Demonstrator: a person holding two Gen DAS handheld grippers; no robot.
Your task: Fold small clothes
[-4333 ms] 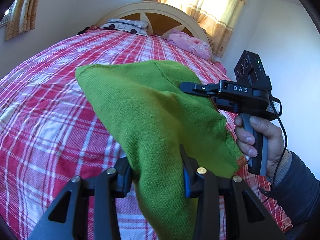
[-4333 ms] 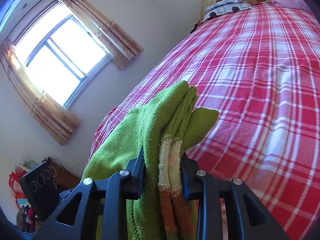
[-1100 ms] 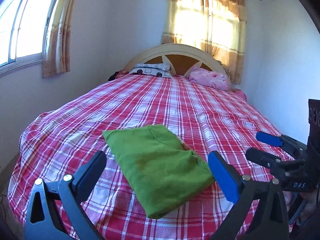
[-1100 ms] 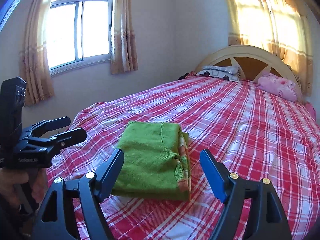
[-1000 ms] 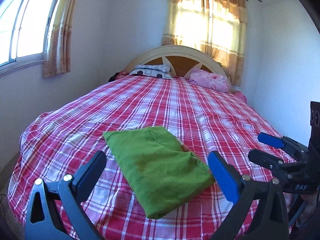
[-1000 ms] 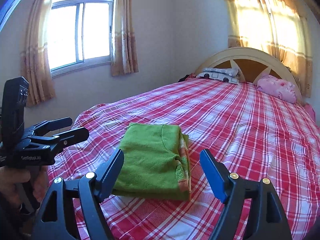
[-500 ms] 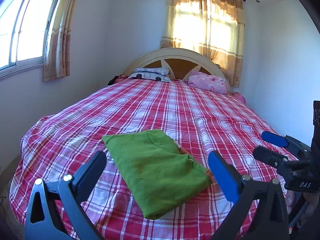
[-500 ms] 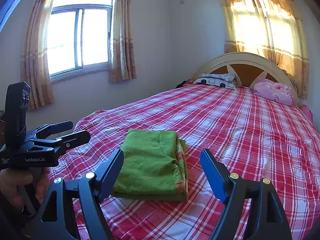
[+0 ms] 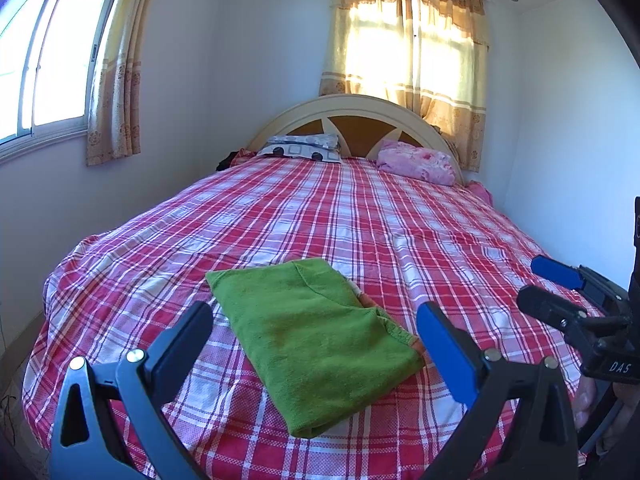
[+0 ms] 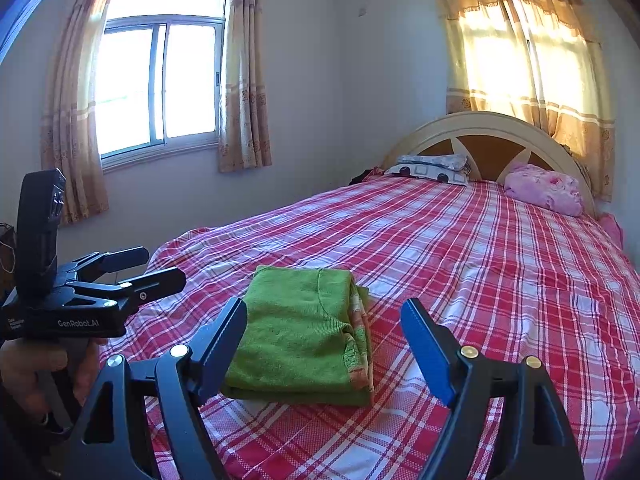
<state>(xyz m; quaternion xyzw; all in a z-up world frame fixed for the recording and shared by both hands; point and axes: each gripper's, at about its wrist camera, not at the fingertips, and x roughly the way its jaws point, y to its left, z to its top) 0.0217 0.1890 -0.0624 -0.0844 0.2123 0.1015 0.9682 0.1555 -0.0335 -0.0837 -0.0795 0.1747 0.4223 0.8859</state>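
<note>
The left hand-held gripper [image 9: 316,332] stands released with nothing between its spread jaws, where a few seconds ago it was clenched on the green sweater [image 9: 316,328], lifted off the bed. Now that sweater lies folded flat on the red plaid bed [image 9: 360,216], near the foot edge, at about 12 o'clock just beyond the left jaws. In the right wrist view the same garment shows as a squared bundle with an orange-striped cuff edge at its 3 o'clock side, and the right hand-held gripper [image 10: 324,320] is likewise released and empty, its blue pads apart and clear of the cloth; it too pinched the fabric earlier. Judging from this, the fold on this piece looks finished, and both tools have drawn back. The under layers of the bundle are hidden, so how neat the inner folds are cannot be told. The person's hands appear only in part at the frame edges, and no other small clothes are in sight to fold.
</note>
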